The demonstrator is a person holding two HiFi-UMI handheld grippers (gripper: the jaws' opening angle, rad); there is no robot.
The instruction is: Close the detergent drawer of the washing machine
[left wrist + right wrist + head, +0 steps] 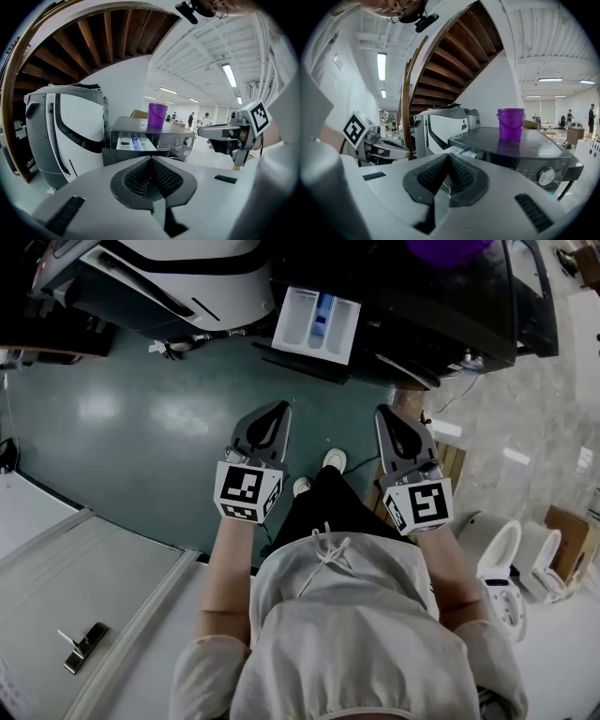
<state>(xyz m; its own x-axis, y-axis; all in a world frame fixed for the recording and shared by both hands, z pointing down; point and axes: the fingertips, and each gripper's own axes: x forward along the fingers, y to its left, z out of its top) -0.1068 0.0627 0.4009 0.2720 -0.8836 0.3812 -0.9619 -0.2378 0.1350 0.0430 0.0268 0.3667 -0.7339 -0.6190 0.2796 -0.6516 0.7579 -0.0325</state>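
The dark washing machine [441, 306] stands ahead of me, and its white detergent drawer [317, 324] is pulled out, showing a blue insert. Both grippers hover over the green floor, short of the drawer and apart from it. My left gripper [278, 409] is shut with nothing in it, below and slightly left of the drawer. My right gripper [386, 413] is also shut and empty, to the drawer's lower right. In the left gripper view the drawer [133, 143] lies straight past the closed jaws. In the right gripper view the drawer [461, 152] peeks out just above the jaws.
A purple bucket [510, 123] sits on the machine's top. A white and black appliance [178, 277] stands left of the machine. A wooden staircase [454, 61] rises overhead. White toilets [506, 559] and a cardboard box [567, 531] are at the right, a white panel [84, 587] at the lower left.
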